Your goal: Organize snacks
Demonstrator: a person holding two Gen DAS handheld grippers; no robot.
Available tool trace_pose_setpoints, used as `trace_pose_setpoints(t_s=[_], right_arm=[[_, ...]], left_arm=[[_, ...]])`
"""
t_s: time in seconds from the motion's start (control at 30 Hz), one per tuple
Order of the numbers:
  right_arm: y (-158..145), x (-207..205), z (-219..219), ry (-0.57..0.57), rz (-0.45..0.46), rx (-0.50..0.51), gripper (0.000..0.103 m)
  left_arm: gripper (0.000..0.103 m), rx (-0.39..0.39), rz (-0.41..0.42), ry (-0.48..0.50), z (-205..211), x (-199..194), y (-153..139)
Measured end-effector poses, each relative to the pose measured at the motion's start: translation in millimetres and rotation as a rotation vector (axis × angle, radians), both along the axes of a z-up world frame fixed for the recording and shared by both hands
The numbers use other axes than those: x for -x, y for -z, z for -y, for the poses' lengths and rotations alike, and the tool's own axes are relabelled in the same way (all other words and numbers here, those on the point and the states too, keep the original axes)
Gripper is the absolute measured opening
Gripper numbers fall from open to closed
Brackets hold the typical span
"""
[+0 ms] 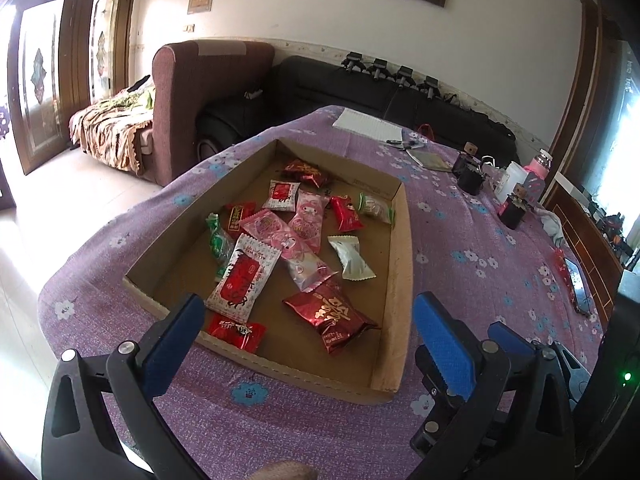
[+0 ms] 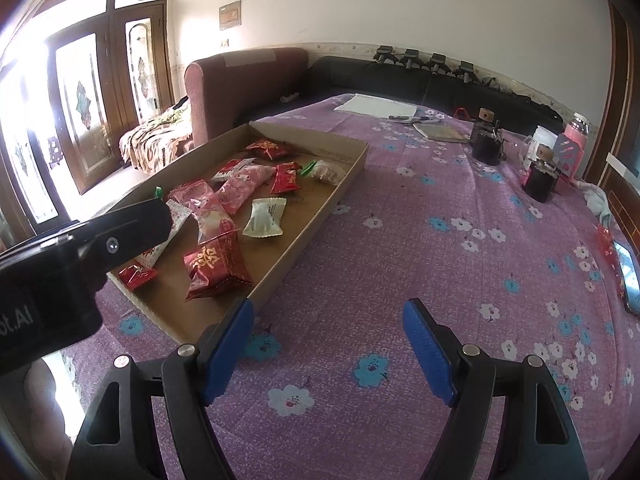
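Snacks lie in cardboard tray, both grippers empty

Left wrist view: left gripper (image 1: 306,314) hangs over the near edge of a shallow cardboard tray (image 1: 402,264), blue fingers (image 1: 172,336) spread wide, nothing between them. Tray sits on a purple flowered tablecloth (image 1: 472,240). Inside it, loose wrapped snacks in a rough heap: a dark red foil pack (image 1: 332,314) nearest the gripper, a white-and-red packet (image 1: 242,276) to its left, a small red wrapper (image 1: 236,332) against the near wall, pink packets (image 1: 288,240) overlapping in the middle, a white sachet (image 1: 352,258) to the right, green-ended sweets (image 1: 218,242) at the left. Far side of the table: a white notepad (image 1: 368,124), pens, dark jars (image 1: 470,178), a pink bottle (image 1: 538,172). A brown sofa (image 1: 200,96) stands beyond the table.

Right wrist view: right gripper (image 2: 328,316) is held above bare cloth just right of the tray's near corner, fingers (image 2: 428,350) apart, gripping nothing. Tray (image 2: 316,216) is to the left, same snacks inside; the red foil pack (image 2: 216,266) is closest. The left gripper's black body (image 2: 80,256) juts in from the left edge, overlapping the tray's near-left end. A phone (image 2: 630,276) lies at the table's right edge.
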State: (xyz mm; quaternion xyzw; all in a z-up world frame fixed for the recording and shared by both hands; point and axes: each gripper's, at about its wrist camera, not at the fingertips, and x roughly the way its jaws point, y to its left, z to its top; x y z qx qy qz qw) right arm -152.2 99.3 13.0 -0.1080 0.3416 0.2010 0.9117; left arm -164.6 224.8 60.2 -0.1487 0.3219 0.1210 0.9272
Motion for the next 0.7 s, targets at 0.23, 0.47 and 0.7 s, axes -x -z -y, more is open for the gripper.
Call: trace_pose_setpoints(t_s=[0.23, 0.47, 0.7], right_arm=[[0, -1, -8, -0.01, 0.005, 0.017, 0.079], [-1, -2, -7, -0.007, 0.003, 0.014, 0.08], [0, 0, -6, -0.02, 0.015, 0.019, 0.08]], left_arm=[[0.103, 0.018, -0.013, -0.005, -7, -3, 4], [0.103, 0.026, -0.014, -0.008, -11, -4, 4], [0.103, 0.034, -0.015, -0.016, -12, -3, 2]])
